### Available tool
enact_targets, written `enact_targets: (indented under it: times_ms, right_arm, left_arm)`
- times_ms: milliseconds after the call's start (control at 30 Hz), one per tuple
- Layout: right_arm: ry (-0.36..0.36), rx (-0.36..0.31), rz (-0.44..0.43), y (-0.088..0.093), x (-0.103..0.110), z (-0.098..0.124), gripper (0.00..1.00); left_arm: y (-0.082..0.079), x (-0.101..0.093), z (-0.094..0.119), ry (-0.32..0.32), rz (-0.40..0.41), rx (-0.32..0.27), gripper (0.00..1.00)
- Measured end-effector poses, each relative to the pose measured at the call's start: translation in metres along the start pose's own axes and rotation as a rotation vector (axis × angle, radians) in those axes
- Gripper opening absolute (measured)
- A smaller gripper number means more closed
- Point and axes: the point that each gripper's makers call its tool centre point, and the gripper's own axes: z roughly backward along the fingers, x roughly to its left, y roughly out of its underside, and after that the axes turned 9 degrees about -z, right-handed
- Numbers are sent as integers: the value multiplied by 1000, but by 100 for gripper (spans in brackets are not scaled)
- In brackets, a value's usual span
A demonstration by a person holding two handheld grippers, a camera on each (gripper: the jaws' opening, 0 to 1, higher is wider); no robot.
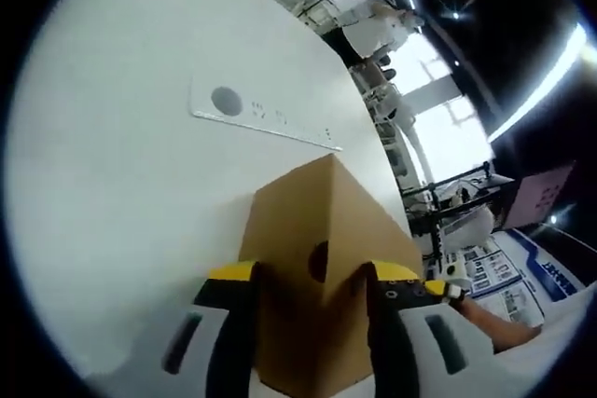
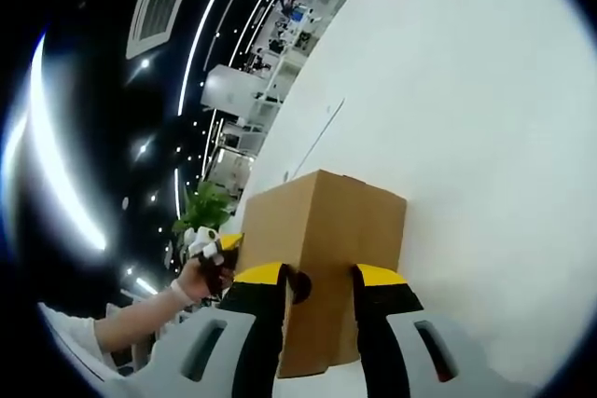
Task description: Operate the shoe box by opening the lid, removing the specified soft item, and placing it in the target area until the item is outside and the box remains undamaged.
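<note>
The brown cardboard shoe box (image 1: 317, 267) stands on the white worktop (image 1: 121, 193), held between the two grippers, one at each end. In the left gripper view, the left gripper (image 1: 312, 300) has its black, yellow-tipped fingers (image 1: 233, 323) pinching a corner of the box, just below a small round hole (image 1: 319, 261) in the end wall. In the right gripper view, the right gripper (image 2: 322, 300) clamps the opposite end of the shoe box (image 2: 326, 230) the same way, beside a similar hole (image 2: 299, 286), and the person's hand (image 2: 201, 272) with the other gripper shows at the far end. The lid looks closed, though from these low angles I cannot see its seam clearly, and the soft item is presumably inside. Behind the box a flat white plate with a grey dot (image 1: 266, 116) lies on the worktop. The box should be light and fairly stiff, but thin card dents under a hard squeeze at a corner; the lid's edge seems the gentler place to take hold, lifting evenly while the other gripper steadies the base.
</note>
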Motion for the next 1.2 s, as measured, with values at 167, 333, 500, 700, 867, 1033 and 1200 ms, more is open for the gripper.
enact_targets:
  times_ms: [167,333,500,700,867,1033,1200]
  right_arm:
    - [3,-1,0,0,0,0,27]
    - [6,2,2,0,0,0,27]
    - [5,-3,4,-1,-1,-1,27]
    - [1,-13,-1,0,-1,0,27]
    - [-1,-27,-1,-1,-1,0,27]
    - [-5,-34,-3,-1,0,0,27]
    - [-9,-35,-3,-1,0,-1,28]
  left_arm:
    - [-3,1,3,14,11,-8,41]
    - [-6,2,5,25,42,-28,36]
    - [-8,1,5,24,29,-35,34]
    - [-7,0,5,13,37,-29,34]
    - [-7,-1,5,10,36,-33,33]
    - [-7,-2,5,2,36,-33,34]
    - [-8,0,5,-4,35,-30,34]
